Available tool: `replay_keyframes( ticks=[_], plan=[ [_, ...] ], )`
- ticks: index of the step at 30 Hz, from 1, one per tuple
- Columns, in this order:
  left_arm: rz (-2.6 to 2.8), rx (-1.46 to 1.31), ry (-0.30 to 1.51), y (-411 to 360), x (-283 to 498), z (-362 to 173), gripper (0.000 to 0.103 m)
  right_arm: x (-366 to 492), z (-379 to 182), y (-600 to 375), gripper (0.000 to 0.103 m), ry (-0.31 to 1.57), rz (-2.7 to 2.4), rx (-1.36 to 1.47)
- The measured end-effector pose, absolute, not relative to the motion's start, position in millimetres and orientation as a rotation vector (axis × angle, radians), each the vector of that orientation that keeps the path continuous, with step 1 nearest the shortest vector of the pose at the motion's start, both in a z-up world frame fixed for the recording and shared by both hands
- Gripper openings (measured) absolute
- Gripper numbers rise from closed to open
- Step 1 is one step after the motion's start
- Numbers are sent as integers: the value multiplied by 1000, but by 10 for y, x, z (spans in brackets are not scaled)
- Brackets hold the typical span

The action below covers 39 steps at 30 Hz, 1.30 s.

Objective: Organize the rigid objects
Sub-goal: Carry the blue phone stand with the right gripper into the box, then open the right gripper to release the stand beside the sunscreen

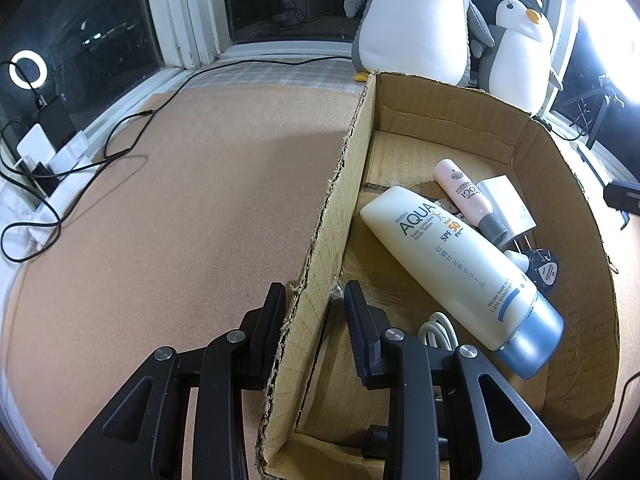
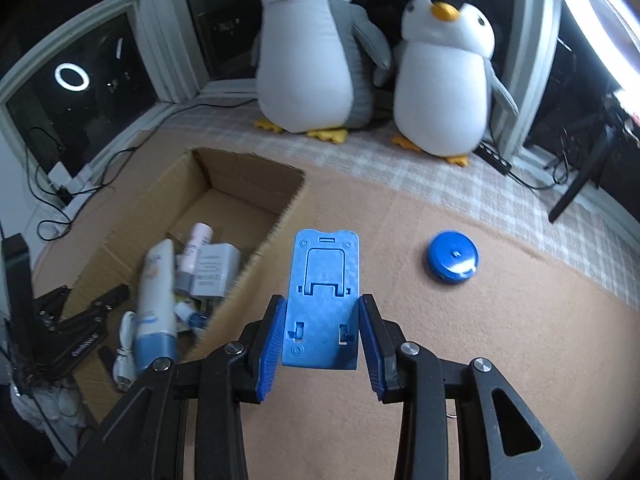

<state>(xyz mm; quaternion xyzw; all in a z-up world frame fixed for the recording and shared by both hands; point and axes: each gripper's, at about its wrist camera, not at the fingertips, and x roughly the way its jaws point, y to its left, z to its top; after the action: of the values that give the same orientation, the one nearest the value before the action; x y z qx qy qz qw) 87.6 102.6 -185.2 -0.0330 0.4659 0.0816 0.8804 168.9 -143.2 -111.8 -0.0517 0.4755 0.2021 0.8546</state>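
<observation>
**Cardboard box pinned by one gripper, blue stand gripped by the other**

Cardboard box (image 1: 400, 112) sits open-topped on a tan mat (image 1: 180, 200), and the left gripper (image 1: 314, 300) has its jaws closed down on the box's near wall, one finger outside and one inside, the torn edge of the cardboard clamped between them. Inside the box lies a cream sunscreen tube (image 1: 452, 264) with a pale blue cap, tilted across the floor. Just beside its upper end rests a pink tube (image 1: 464, 196) with a grey cap, touching a small white box (image 1: 508, 204). A dark blue round item (image 1: 544, 268) sits against the far wall, and a coiled white cable (image 1: 438, 330) lies near the gripper's inner finger.

The right gripper (image 2: 322, 320) holds a flat blue phone stand (image 2: 322, 296), its jaws drawn partway in so that both blue pads press the stand's side edges. The stand points away from the camera, above the mat and just right of the box's right wall. A blue round disc (image 2: 452, 258) lies on the mat, well apart from the box, to the right of the stand.

Two plush penguins (image 2: 312, 48) stand by the window behind the box, the larger on the left.
</observation>
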Motion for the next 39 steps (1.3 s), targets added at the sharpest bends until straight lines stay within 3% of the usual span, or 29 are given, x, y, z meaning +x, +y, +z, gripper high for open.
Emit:
replay_keyframes(
  ticks=[12, 39],
  plan=[
    [170, -67, 971, 1029, 876, -1853, 29, 1608, -974, -809, 33, 984, 571, -154],
    [170, -67, 971, 1028, 877, -1853, 29, 1670, -1257, -309, 33, 1030, 612, -219]
  ],
)
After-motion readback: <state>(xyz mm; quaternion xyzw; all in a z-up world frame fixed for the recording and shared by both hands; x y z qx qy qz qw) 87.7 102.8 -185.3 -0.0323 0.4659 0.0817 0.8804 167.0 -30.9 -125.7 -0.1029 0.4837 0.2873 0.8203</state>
